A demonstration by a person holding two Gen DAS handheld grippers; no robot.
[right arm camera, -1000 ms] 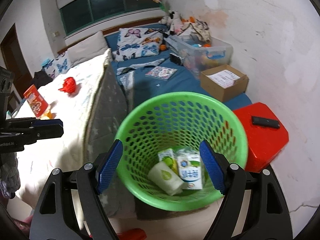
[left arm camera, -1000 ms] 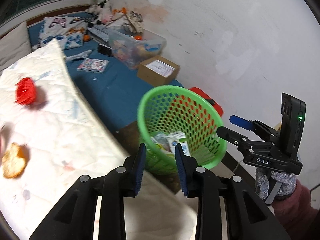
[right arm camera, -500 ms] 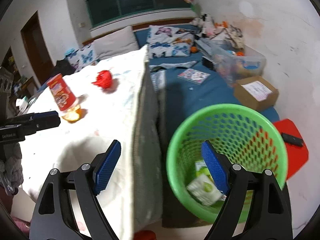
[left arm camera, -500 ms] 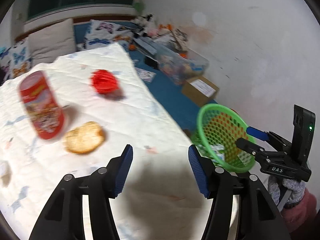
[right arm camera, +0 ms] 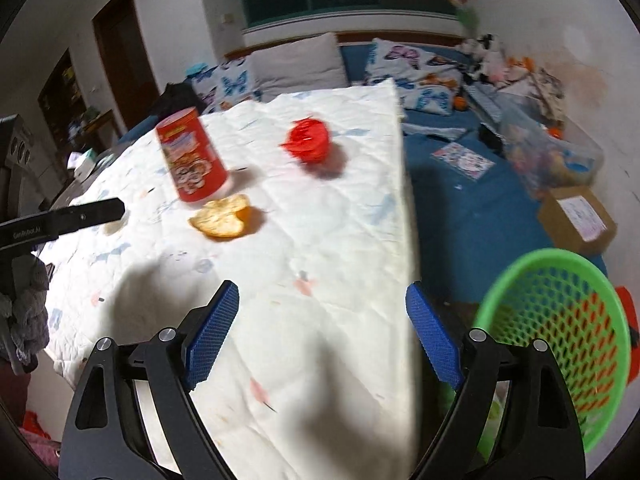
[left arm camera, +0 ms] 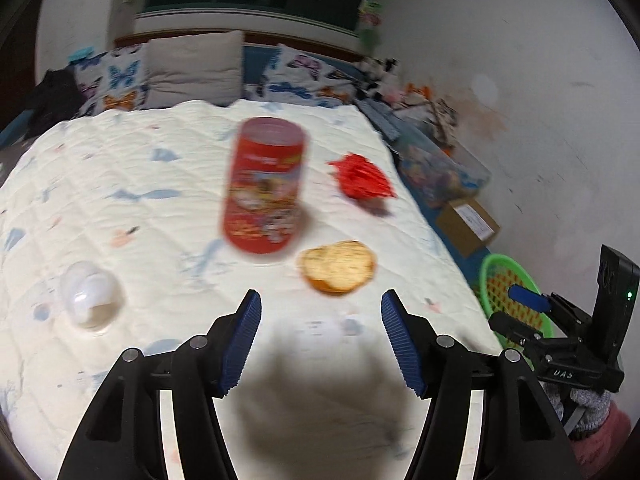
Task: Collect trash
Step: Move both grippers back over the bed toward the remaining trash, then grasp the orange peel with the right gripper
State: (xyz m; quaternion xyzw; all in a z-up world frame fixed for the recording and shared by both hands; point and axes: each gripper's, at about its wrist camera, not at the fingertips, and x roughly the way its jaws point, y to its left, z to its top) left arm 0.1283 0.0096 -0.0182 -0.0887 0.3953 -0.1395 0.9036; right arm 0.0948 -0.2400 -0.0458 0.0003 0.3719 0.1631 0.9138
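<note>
Blue-padded left hand-held gripper (left arm camera: 320, 304) just widened, empty | right hand-held gripper (right arm camera: 322, 300) just widened, empty

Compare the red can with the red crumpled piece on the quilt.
The can stands upright, a tall cylinder; the crumpled piece lies low and shapeless. The can has a printed label with pictures; the crumpled piece is plain red. In the left wrist view the can stands next to the orange peel, the crumpled piece further back near the quilt's right edge. Both are red and rest on the quilt, untouched.
</note>
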